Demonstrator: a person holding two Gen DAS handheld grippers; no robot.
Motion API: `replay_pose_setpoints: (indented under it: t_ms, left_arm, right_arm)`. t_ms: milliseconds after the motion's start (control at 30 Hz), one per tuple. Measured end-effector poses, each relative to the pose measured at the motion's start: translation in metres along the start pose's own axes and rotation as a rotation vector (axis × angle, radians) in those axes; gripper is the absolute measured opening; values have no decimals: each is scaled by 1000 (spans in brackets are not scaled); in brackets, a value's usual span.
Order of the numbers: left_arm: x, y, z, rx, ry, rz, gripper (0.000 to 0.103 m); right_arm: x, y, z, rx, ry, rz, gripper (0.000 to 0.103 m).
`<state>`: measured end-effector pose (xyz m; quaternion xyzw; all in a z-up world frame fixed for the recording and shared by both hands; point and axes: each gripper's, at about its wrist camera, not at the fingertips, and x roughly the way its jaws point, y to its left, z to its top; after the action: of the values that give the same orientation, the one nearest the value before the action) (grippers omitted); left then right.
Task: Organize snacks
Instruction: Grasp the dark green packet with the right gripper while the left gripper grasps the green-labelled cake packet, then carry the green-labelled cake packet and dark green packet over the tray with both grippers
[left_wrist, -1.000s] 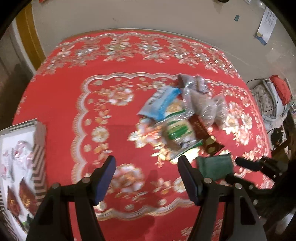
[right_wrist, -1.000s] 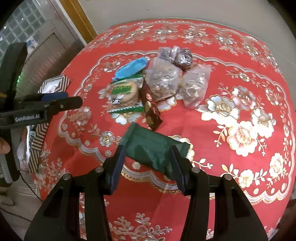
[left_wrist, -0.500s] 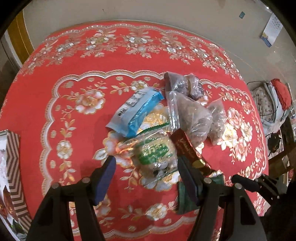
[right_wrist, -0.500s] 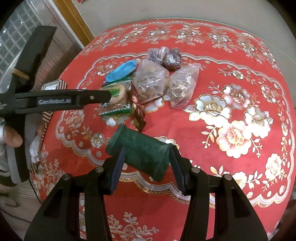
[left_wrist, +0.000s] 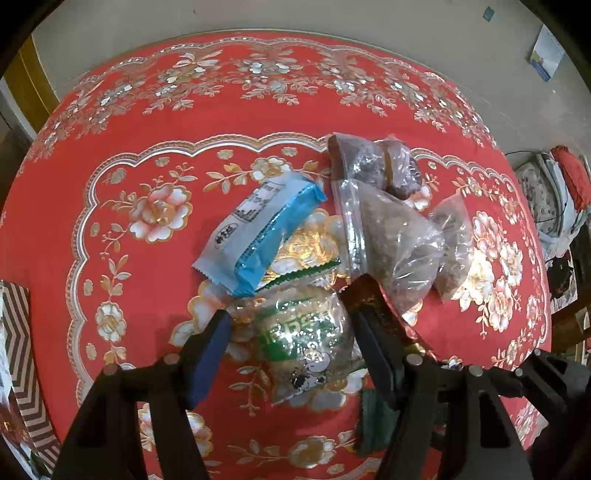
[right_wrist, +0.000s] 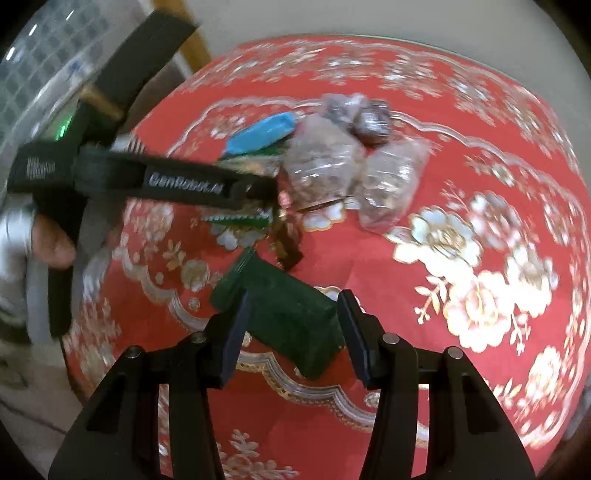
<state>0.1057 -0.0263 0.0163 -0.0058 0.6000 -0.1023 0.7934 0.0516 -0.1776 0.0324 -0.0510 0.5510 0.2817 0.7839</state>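
Currently the left claw hangs over the snack pile on the red floral counter, jaws spread either side of the green-printed clear cookie packet; pads look just clear of it, so released, nothing gripped. That packet is a crinkly see-through wrapper with green lettering, serrated green ends and a small black-and-white cartoon at its near end. Just behind it lies a blue-and-white pillow pack, tilted diagonally, white face with dark print, one side bright blue. Beside that, three clear plastic bags of brown bits are bunched together, touching. A dark brown bar with gold trim lies partly hidden behind the claw's right finger.

Right claw is clenched on a dark green fuzzy pouch, rectangular, matte, held skewed between the pads near the counter's near edge. Striped box at far left edge, contents unclear.
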Motion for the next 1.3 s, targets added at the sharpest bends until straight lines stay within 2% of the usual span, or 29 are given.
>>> replay_pose_setpoints:
  t_ms: [133, 200, 233, 433, 700, 800, 867, 933, 1033, 1300]
  left_arm:
    - [-1, 5, 2, -17, 7, 5, 71]
    - [-1, 4, 2, -17, 12, 12, 71]
    - [-1, 4, 2, -22, 14, 14, 71]
    - [-1, 7, 5, -60, 24, 37, 72]
    - [3, 10, 10, -90, 43, 79, 77]
    - [4, 7, 11, -71, 39, 87, 77]
    - [4, 2, 11, -51, 21, 87, 68]
    - [2, -1, 10, -22, 8, 99, 52]
    - [-2, 4, 7, -1, 2, 76, 51]
    - [-21, 24, -19, 13, -19, 89, 51]
  right_arm:
    - [6, 13, 4, -195, 56, -11, 49]
    - [8, 15, 6, -266, 74, -9, 57]
    - [10, 14, 7, -297, 86, -7, 66]
    - [24, 20, 12, -451, 152, -11, 66]
    - [39, 22, 24, -537, 180, 7, 67]
    - [40, 20, 25, -522, 169, 2, 65]
    - [35, 23, 18, -501, 156, -3, 56]
    - [32, 23, 17, -461, 144, -11, 48]
    - [24, 25, 5, -382, 119, 3, 45]
    - [8, 28, -25, -147, 31, 63, 44]
